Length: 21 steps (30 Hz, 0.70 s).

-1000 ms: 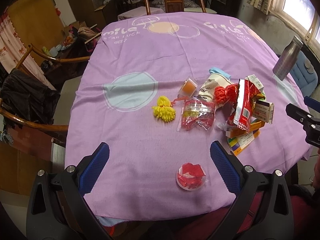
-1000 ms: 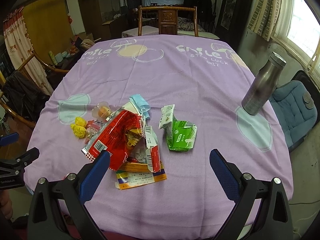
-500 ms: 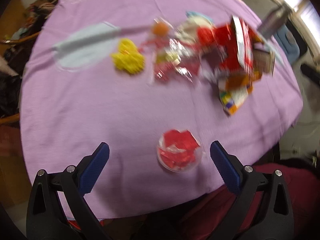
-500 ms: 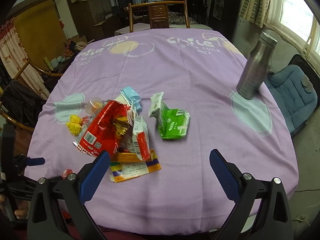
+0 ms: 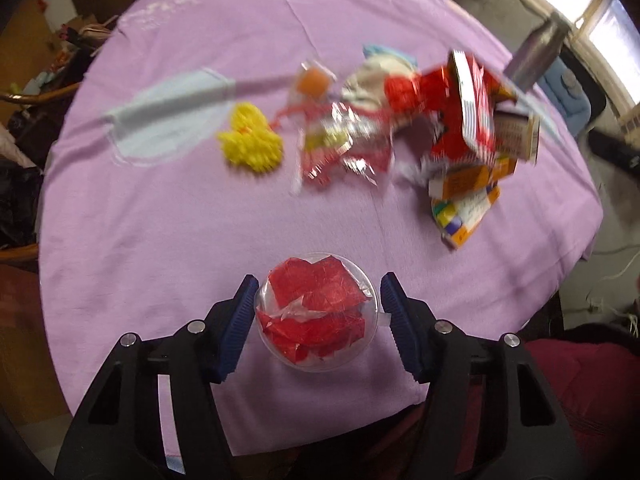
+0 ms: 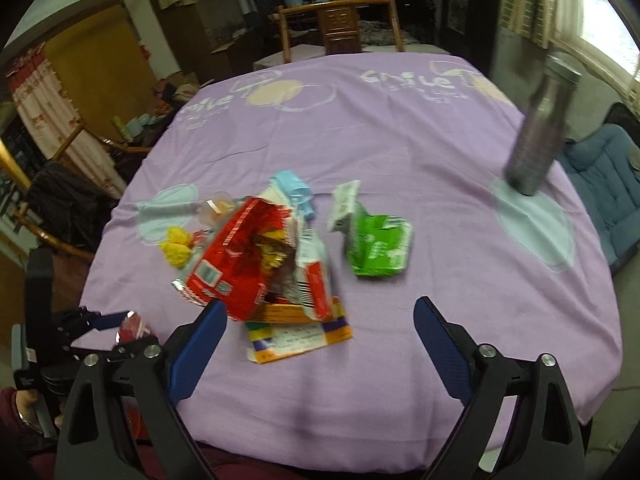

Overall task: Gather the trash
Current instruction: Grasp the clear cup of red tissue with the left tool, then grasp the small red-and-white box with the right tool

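A clear round plastic cup (image 5: 316, 320) stuffed with red wrappers stands near the front edge of the purple tablecloth (image 5: 160, 240). My left gripper (image 5: 316, 312) straddles it, jaws closing; the blue pads sit just beside its rim, a sliver of gap on the right. The right wrist view shows that gripper (image 6: 120, 328) at lower left with the red cup between its fingers. My right gripper (image 6: 320, 344) hovers over the table's front, jaws closing slightly, holding nothing. Ahead of it lies a trash pile: a red snack bag (image 6: 240, 264), a flattened orange box (image 6: 296, 340) and a green carton (image 6: 376, 248).
A yellow fluffy item (image 5: 250, 142), a clear candy wrapper (image 5: 340, 152) and a small jelly cup (image 5: 314, 82) lie left of the pile. A steel bottle (image 6: 540, 136) stands at the right edge. A wooden chair (image 6: 340, 24) is behind the table and a blue seat (image 6: 600, 184) beside it.
My left gripper dropped down over the cup of red wrappers and its jaws narrowed around it. The right gripper's view tilted a little and its jaws came in slightly.
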Tool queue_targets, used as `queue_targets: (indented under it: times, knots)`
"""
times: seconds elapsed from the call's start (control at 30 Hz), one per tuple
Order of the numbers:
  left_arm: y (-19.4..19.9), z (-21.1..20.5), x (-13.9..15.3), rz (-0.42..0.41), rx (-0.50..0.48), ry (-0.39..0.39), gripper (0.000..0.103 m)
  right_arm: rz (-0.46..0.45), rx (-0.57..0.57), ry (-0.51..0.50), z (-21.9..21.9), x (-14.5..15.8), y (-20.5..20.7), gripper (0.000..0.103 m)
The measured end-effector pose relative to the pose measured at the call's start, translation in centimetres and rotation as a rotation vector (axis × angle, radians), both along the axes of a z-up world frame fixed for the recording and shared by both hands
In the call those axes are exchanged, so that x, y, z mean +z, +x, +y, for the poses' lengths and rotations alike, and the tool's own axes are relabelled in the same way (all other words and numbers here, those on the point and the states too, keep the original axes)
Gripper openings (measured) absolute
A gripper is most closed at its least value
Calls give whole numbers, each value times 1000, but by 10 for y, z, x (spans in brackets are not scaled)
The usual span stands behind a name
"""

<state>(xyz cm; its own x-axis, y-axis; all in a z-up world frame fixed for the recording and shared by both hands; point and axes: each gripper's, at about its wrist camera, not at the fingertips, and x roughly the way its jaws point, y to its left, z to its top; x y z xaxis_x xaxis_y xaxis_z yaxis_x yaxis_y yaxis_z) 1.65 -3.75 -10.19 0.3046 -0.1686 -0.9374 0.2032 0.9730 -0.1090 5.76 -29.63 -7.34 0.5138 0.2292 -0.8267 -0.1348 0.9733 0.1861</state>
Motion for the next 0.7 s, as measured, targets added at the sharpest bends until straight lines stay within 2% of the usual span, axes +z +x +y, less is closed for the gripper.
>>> queue_targets:
  times: [0.1,0.23,0.27,0.3,0.33,0.4,0.53,0.7]
  knots:
    - [-2,16,19,-41,62,-8,62,15,41,0,11,-9,14,72]
    - [-9,33,35,-71,140,-21,62,37,48,-28,17,-25,32,60]
    - [-11,35,35,-72,155,-23,62,48,46,-41,17,-32,36,53]
    - [-13,38,36,-73,170,-20,62,62,46,-50,17,-38,41,31]
    - [-16,42,39,-74,180,-16,62,80,49,-37,15,-42,44,15]
    - [-17,44,42,-83,199,-16,62,38,37,62,5,-32,42,17]
    - [-19,54,53,-108,229,-45,62,-150,32,82,-2,25,30,17]
    - [-21,68,65,-147,262,-54,62,-230,49,156,-5,61,20,18]
